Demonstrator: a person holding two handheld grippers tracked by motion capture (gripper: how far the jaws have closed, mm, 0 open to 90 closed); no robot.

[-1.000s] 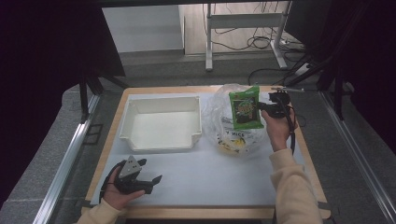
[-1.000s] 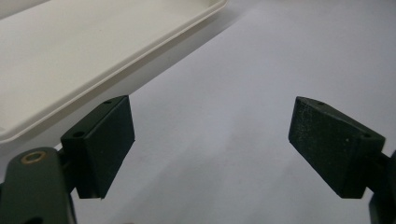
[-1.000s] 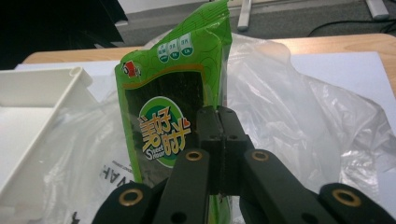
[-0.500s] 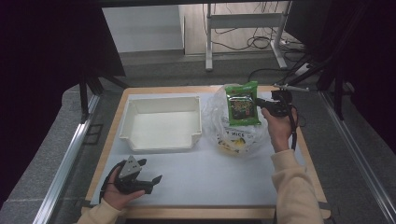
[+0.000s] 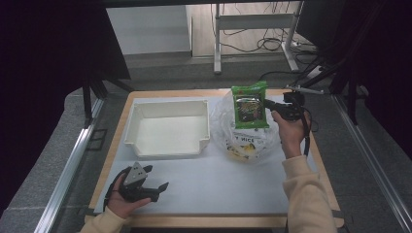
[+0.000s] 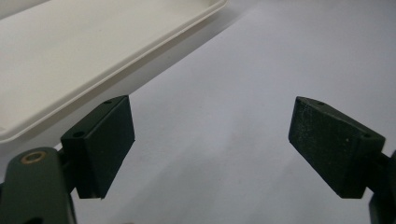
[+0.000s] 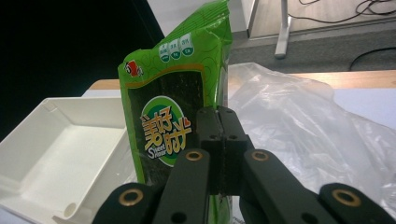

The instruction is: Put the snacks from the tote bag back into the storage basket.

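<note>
Two tongs: right tongs (image 7: pixel 223 140) clamp the green packet's (image 5: pixel 249 105) edge aloft; left tongs (image 6: pixel 212 144) gape over bare mat (image 5: pixel 223 182).

Wood-edged desk (image 5: pixel 221 222) w/ white sheet (image 5: pixel 218 187) over most of top. On sheet: white tray (image 5: pixel 167 128) far left-centre; clear plastic bag (image 5: pixel 243 141) just beside it at right, printed label inside.

The green snack packet (image 7: pixel 175 112) carries yellow Chinese characters above a small word reading about "Seaweed". A clear plastic bag (image 5: pixel 245 141) shows "RICE".
</note>
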